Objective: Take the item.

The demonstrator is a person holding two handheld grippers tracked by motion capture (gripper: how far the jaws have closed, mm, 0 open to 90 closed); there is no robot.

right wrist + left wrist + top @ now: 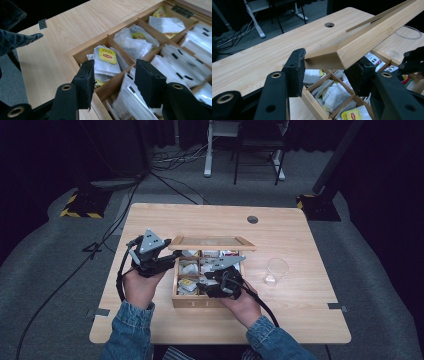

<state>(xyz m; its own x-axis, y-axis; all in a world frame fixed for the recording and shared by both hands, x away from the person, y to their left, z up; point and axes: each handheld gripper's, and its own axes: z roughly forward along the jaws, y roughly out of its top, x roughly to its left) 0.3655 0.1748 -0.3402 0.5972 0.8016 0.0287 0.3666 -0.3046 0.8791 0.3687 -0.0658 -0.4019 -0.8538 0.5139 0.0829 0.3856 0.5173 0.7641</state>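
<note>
High view: wooden tea box (pixel 186 302) near centre of table (pixel 300 320), lid (pixel 212 243) raised along box's far edge. Left gripper (pixel 325 63) at box's left side, jaws clamped on lid's corner. Right gripper (pixel 113 77) above box's near compartments, jaws parted, nothing between them, over tea bags (pixel 106 60). Clear glass (pixel 276 271) right of box, apart.

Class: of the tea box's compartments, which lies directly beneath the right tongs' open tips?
The near-corner compartment, whose top bag shows a yellow label; the right tongs straddle its divider.
</note>
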